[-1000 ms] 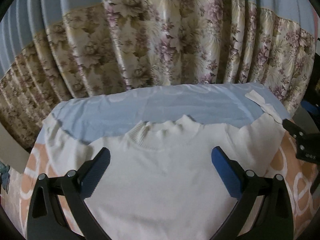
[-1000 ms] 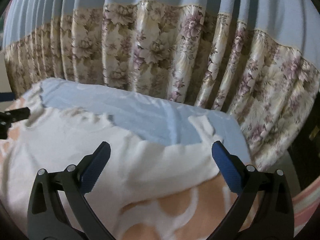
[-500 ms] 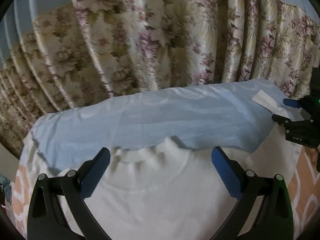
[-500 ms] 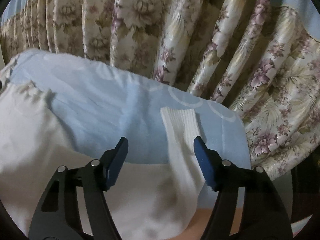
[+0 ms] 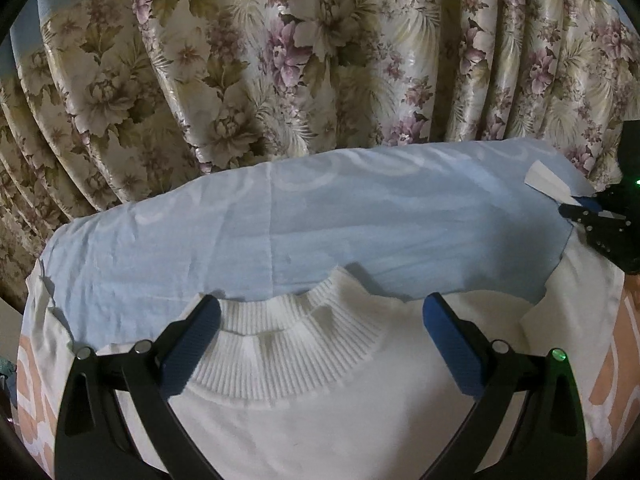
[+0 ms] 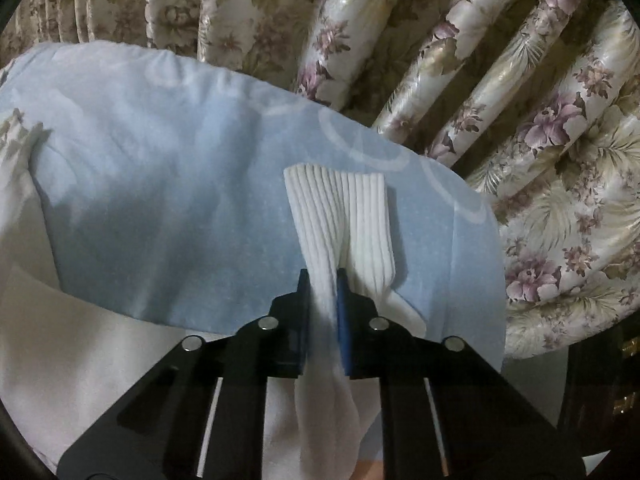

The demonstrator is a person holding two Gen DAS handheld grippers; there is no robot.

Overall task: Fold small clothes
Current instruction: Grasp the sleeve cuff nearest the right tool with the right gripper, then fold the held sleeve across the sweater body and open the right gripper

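A white sweater [image 5: 320,412] lies flat, face up, on a surface spread with a blue cloth [image 5: 320,216] and a peach-and-white patterned sheet [image 5: 612,360]; its ribbed collar [image 5: 288,344] points toward the floral curtain [image 5: 280,60], and whether the surface is a bed or a counter cannot be told. The right sleeve extends onto the blue cloth, ending in a ribbed cuff [image 6: 340,216]. The right hand-held gripper [image 6: 322,280] is closing, its jaws nearly together, with a pinch of sleeve fabric just behind the cuff bunched between the blue pads. The left hand-held gripper [image 5: 320,320] stands wide open, holding nothing, one finger on either side of the collar and above the sweater's upper chest.

Step in hand, as judged: the start of the first fold, securing the right sleeve end so that it can be carried inward. The body appears still unfolded.

The next move calls for a firm pinch before lifting, then a low sweep of the cuff across the chest. The left hand-held gripper is well placed to press near the collar so the body does not drag. The knit is soft and may slip or trail unevenly.
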